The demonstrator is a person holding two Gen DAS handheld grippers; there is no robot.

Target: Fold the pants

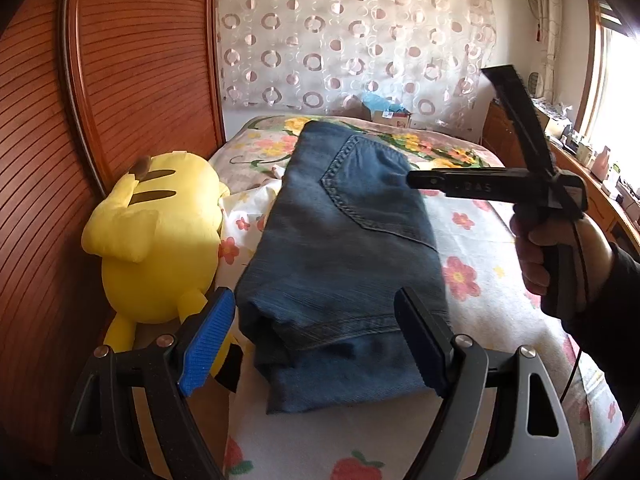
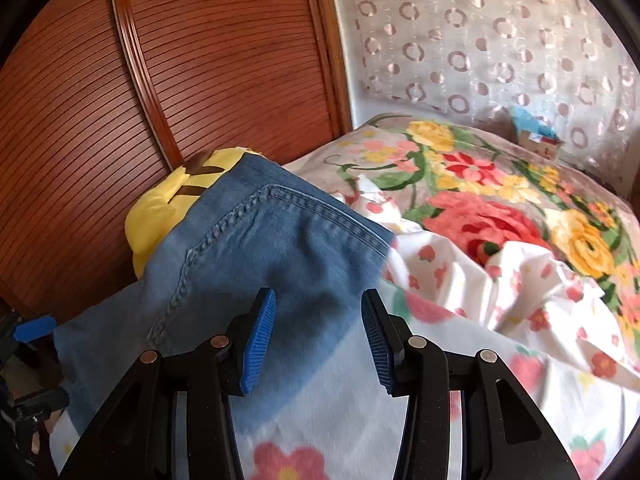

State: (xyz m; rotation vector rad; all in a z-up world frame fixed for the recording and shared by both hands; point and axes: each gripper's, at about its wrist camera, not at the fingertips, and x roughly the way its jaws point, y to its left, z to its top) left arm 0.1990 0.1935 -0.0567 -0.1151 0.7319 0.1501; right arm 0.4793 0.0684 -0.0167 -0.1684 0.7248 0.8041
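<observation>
This is a bedroom in a home. There is a bed (image 1: 472, 240) with a flowery sheet, a yellow stuffed toy (image 1: 156, 236), a big wooden closet door (image 1: 132, 60), and a curtain (image 1: 348, 40) with circles.
</observation>
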